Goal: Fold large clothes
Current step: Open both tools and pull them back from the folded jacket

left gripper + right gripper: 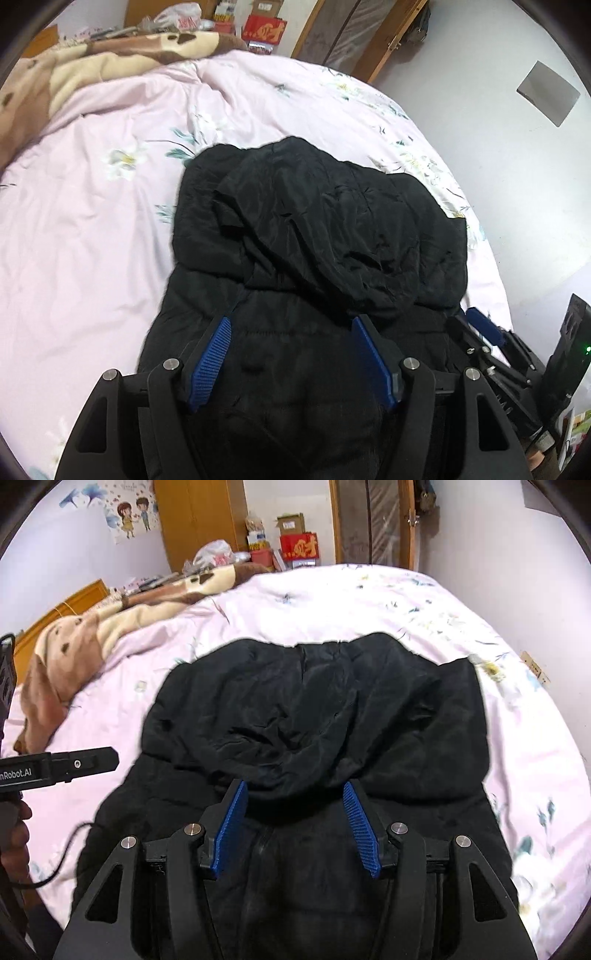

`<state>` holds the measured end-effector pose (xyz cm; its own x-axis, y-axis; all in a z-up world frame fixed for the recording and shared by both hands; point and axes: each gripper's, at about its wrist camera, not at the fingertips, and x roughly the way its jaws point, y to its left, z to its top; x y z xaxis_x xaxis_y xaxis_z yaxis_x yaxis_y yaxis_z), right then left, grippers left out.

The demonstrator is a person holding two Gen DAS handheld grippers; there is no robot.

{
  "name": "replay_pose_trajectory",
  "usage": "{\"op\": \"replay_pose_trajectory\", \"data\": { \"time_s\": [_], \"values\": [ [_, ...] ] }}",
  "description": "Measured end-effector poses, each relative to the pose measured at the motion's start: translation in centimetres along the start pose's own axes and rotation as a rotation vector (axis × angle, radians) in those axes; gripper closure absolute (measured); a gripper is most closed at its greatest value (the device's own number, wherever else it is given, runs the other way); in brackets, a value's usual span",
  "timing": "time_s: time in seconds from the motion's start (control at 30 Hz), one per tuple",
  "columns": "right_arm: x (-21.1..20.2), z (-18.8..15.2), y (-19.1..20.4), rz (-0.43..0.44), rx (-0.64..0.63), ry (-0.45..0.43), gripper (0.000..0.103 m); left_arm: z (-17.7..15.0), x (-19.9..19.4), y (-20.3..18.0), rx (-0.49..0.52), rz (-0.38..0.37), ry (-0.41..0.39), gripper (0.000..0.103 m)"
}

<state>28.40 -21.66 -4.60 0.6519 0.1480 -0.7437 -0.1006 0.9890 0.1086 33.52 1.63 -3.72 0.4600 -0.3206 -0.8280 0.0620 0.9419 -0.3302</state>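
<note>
- Over at the upper left of the left wrist view, a brown and cream blanket (92, 55) lies bunched along the far edge of the bed (92, 229), which wears a pale pink floral cover.
- Toward the middle of that frame, the black jacket (314, 229) lies spread on the pink cover, its hood or upper part folded back over the quilted body in a rumpled heap.
- At the lower middle, the left gripper (291, 325) hangs over the jacket's quilted body with its blue-padded fingers (216, 354) spread wide and nothing between them; whether the tips touch the cloth I cannot tell.
- At the lower right edge of the same view, part of the right gripper (484, 328) shows, just beside the jacket's right side.
- In the right wrist view, the left edge holds a black bar of the other tool, and at the upper left a cartoon poster (129, 513) is stuck on the wall.
- In the centre of that frame, the jacket fills the bed from the middle down to the bottom edge, a zip line running down its lower part.
- At the lower middle, the right gripper's fingers are likewise released and apart, poised above the rim of the folded-over layer, gripping nothing.
- Farther right and up top, a red box (299, 546) sits beyond the bed beside a wooden door frame.
</note>
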Motion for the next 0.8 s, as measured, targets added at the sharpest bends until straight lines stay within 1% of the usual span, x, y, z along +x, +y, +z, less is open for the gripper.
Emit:
{"op": "replay_pose_trajectory", "data": {
  "time_s": [0.13, 0.2, 0.23, 0.3, 0.4, 0.5, 0.6, 0.73, 0.8],
  "values": [
    [-4.3, -1.3, 0.1, -0.007, 0.019, -0.034, 0.047, -2.2, -4.3, 0.5, -0.003, -0.016, -0.046, 0.035],
    [-5.8, -1.9, -0.2, -0.004, 0.026, -0.05, 0.047, -3.5, -6.2, 0.9, -0.018, -0.007, -0.065, 0.033],
    [-7.1, -2.4, -0.4, -0.001, 0.034, -0.066, 0.047, -4.4, -7.4, 1.1, -0.011, 0.003, -0.076, 0.031],
    [-8.3, -3.0, -0.4, -0.008, 0.039, -0.077, 0.047, -5.8, -9.1, 1.7, -0.006, 0.015, -0.088, 0.031],
    [-11.0, -4.5, -0.9, -0.018, 0.047, -0.101, 0.047, -8.1, -11.4, 2.8, -0.009, 0.026, -0.094, 0.031],
    [-13.8, -6.3, -1.6, -0.056, 0.049, -0.129, 0.045, -10.4, -13.4, 4.1, -0.013, 0.036, -0.107, 0.03],
    [-15.7, -8.3, -2.2, -0.072, 0.051, -0.13, 0.042, -12.7, -14.8, 5.3, -0.019, 0.051, -0.109, 0.028],
    [-17.9, -10.7, -3.2, -0.108, 0.064, -0.129, 0.041, -15.8, -16.6, 7.0, -0.025, 0.074, -0.097, 0.028],
    [-18.8, -11.5, -3.8, -0.104, 0.087, -0.13, 0.041, -17.2, -18.1, 7.9, -0.019, 0.09, -0.101, 0.028]
  ]
}}
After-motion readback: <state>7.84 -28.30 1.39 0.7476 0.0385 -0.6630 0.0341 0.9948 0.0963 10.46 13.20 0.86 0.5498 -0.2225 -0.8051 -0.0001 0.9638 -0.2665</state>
